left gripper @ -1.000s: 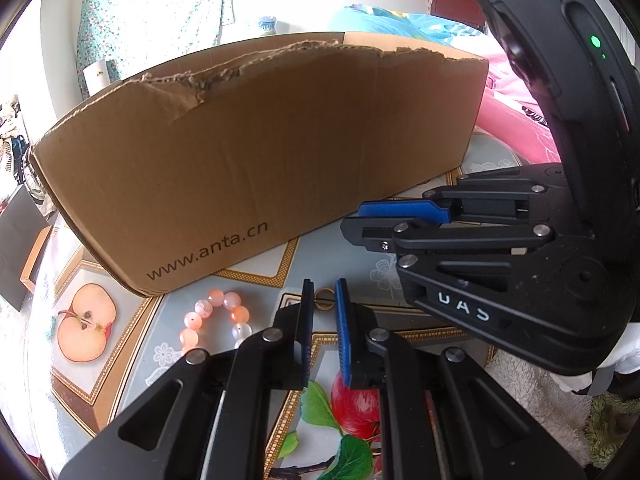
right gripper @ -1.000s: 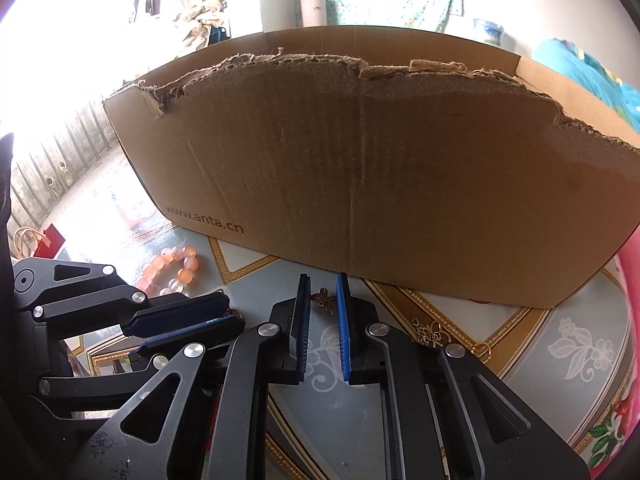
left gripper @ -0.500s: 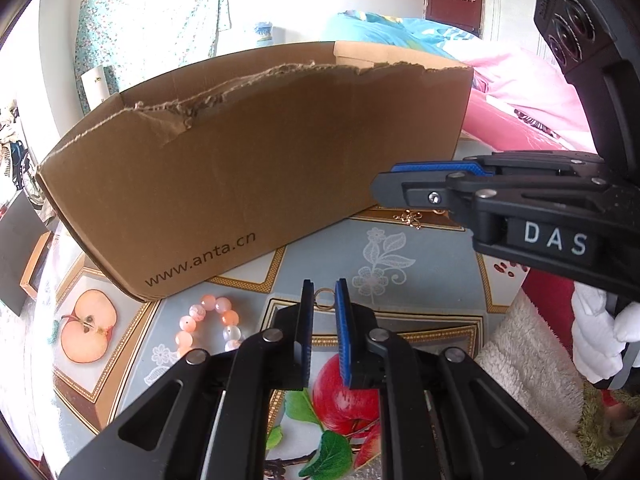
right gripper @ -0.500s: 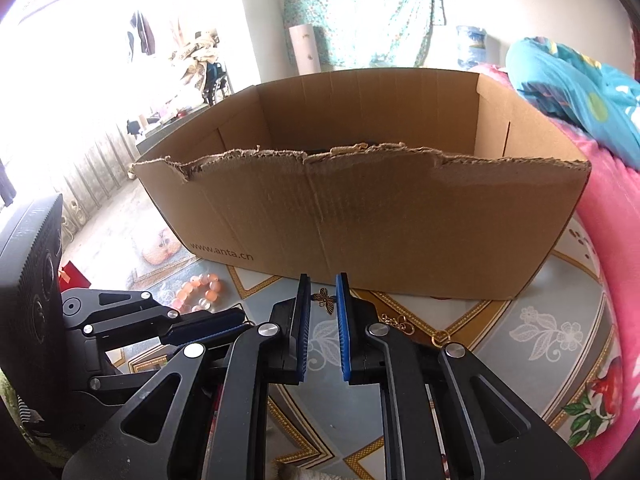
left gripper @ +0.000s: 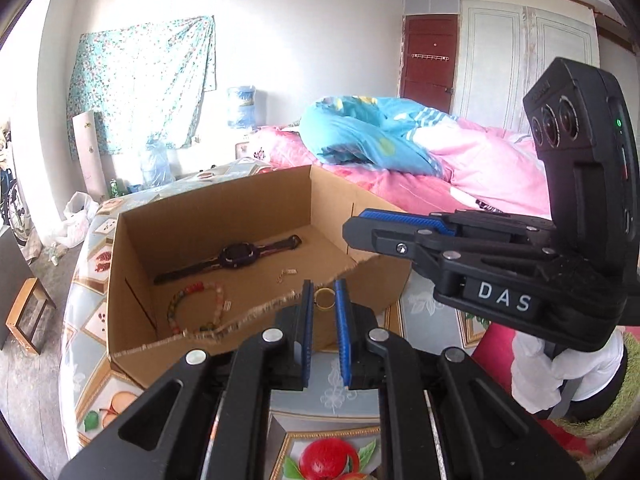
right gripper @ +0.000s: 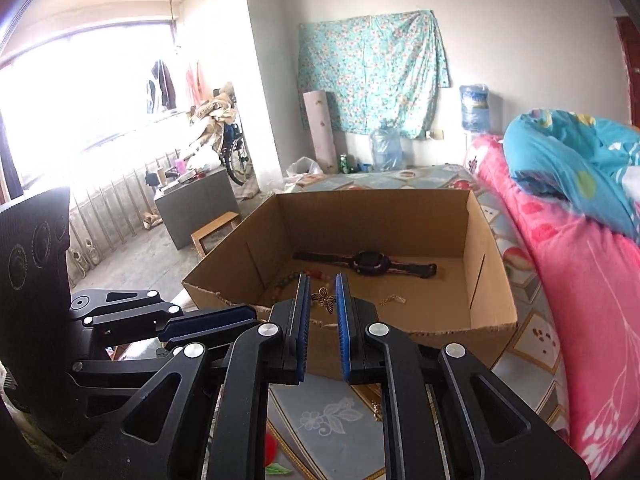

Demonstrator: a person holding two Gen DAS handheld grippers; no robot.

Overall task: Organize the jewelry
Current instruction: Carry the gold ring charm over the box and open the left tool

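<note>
- The left tongs (left gripper: 324, 304) are narrow, pinching a gold ring (left gripper: 325, 298) between the blue pads, held at the torn near edge of the cardboard box (left gripper: 256, 196).
- The right tongs (right gripper: 323, 300) are narrow too, gripping a bronze butterfly charm (right gripper: 326, 299) just above that same ragged edge.
- In the left wrist view the right tongs sit at 3 o'clock, close beside the left pair, with their tips over the box's right corner.
- The box stands open at the top; its far and side walls stand higher than the torn front.
- On the box floor lie a dark watch (left gripper: 236, 256) toward 12 o'clock, a bead bracelet (left gripper: 196, 312) toward 9 o'clock and a small gold piece (right gripper: 394, 300); the middle of the floor is bare.
- The box rests on the bench (left gripper: 340, 392); a pink bed (right gripper: 580, 280) runs close along its right side.
</note>
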